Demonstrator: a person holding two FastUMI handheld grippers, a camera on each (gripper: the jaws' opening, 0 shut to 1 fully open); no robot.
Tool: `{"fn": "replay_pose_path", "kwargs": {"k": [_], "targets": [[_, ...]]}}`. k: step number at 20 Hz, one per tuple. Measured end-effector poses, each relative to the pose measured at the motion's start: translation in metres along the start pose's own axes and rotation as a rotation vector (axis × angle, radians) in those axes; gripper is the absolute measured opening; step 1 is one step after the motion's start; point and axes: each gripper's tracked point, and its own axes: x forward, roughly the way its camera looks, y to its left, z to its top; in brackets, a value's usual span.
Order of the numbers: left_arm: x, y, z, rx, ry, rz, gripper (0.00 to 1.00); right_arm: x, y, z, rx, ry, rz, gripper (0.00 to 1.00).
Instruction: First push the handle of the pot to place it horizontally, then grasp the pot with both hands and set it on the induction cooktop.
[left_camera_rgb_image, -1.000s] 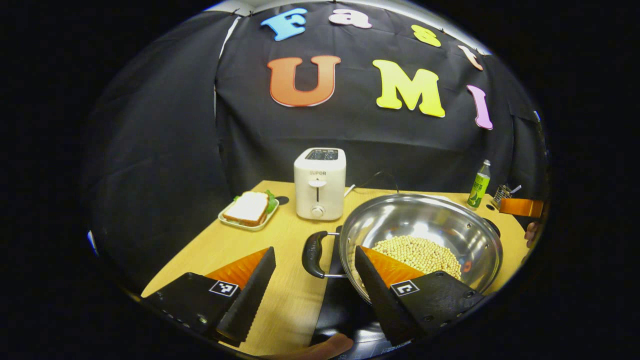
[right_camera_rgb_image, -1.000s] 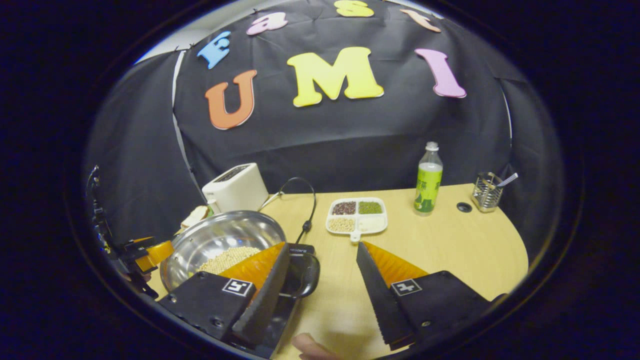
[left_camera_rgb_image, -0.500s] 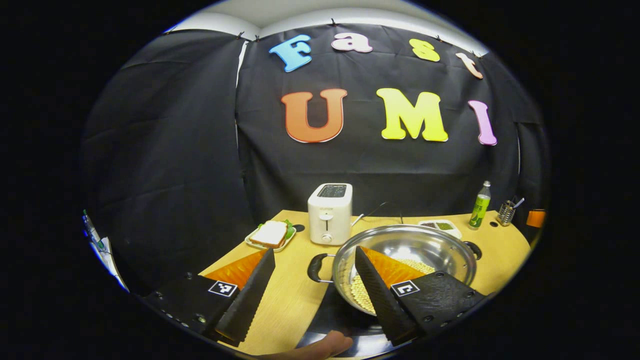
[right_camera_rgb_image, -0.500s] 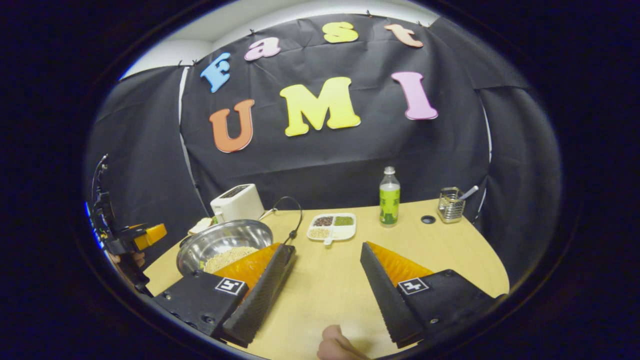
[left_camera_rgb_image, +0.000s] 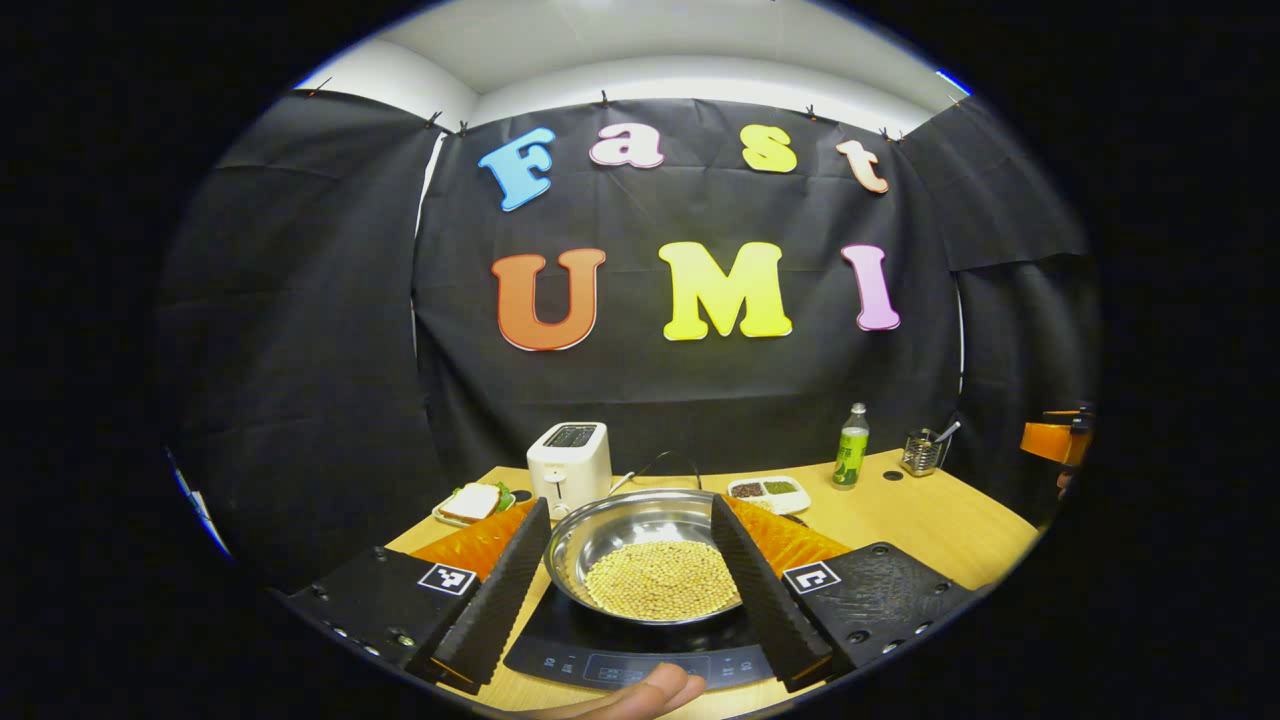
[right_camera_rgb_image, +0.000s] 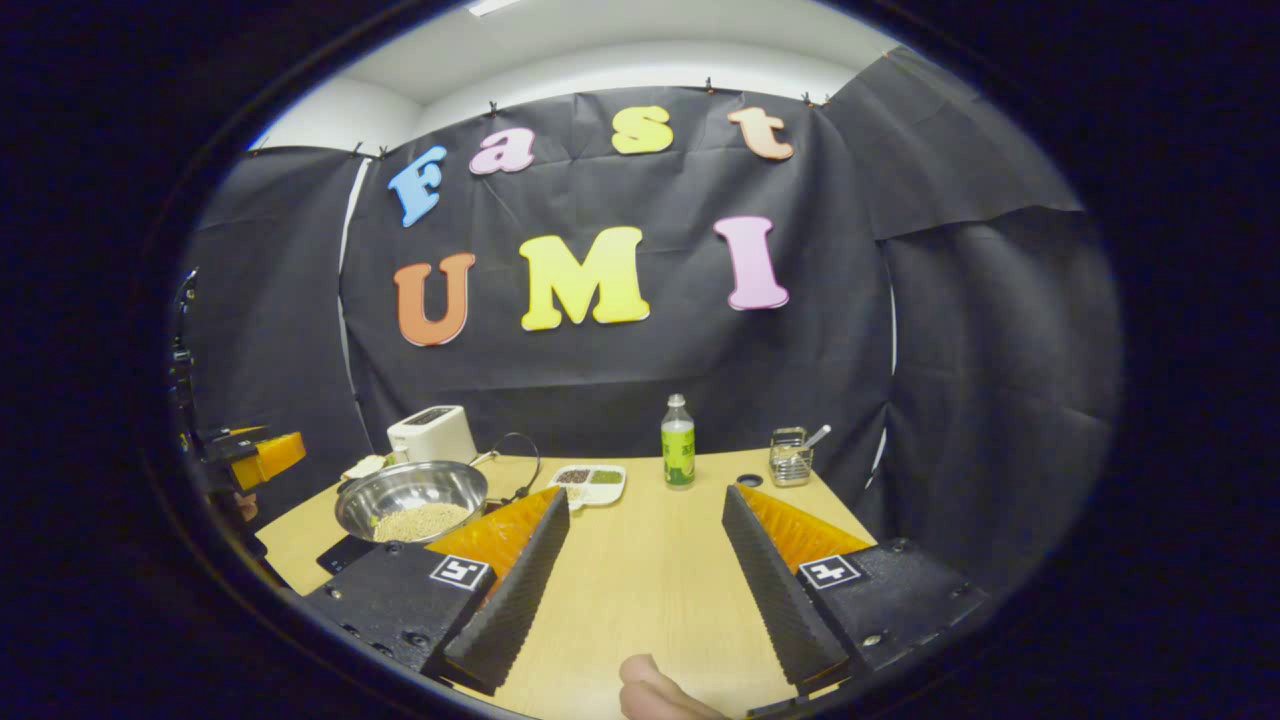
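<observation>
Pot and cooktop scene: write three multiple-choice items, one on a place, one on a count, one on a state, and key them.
1. Where does the pot sit?
A. on the induction cooktop
B. on the bare table beside the bottle
C. on top of the toaster

2. How many slots has the toaster on top?
A. one
B. two
C. four

3. How stands the right gripper?
A. shut on the pot's handle
B. open over the table, holding nothing
C. shut on the bottle

Key: 1 A, the pot's base rests on the dark cooktop; 2 A, one dark slot shows; 3 B, its fingers stand wide apart over bare wood.
</observation>
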Motion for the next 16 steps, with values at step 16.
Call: {"fn": "replay_pose_path", "kwargs": {"k": [16], "targets": [[-0.126, -0.088, 0.042, -0.047, -0.101, -0.085, 0.95, -0.119, -0.036, 0.041, 0.007, -0.185, -0.036, 0.98]]}}
